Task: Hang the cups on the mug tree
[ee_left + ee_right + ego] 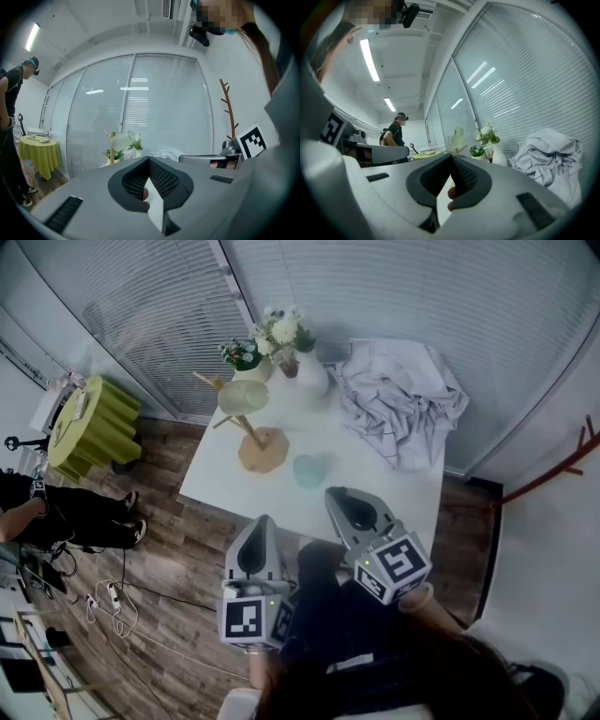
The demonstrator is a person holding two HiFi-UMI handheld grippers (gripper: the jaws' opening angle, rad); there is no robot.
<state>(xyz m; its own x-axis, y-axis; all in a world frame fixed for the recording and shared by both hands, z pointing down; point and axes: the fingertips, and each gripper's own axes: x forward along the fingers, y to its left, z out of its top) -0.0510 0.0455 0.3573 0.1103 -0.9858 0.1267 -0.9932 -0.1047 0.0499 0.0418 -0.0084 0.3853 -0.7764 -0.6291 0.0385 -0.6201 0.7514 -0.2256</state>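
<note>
The left gripper (256, 551) and right gripper (357, 511) have their jaws closed together, holding nothing; a pale cup (243, 396) hangs on the mug tree (255, 439); a bluish cup (307, 470) stands on the table (380, 486).

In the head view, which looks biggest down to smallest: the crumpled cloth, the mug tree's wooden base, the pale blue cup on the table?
1. crumpled cloth, by far
2. wooden base
3. pale blue cup, only a little smaller than the base
</note>
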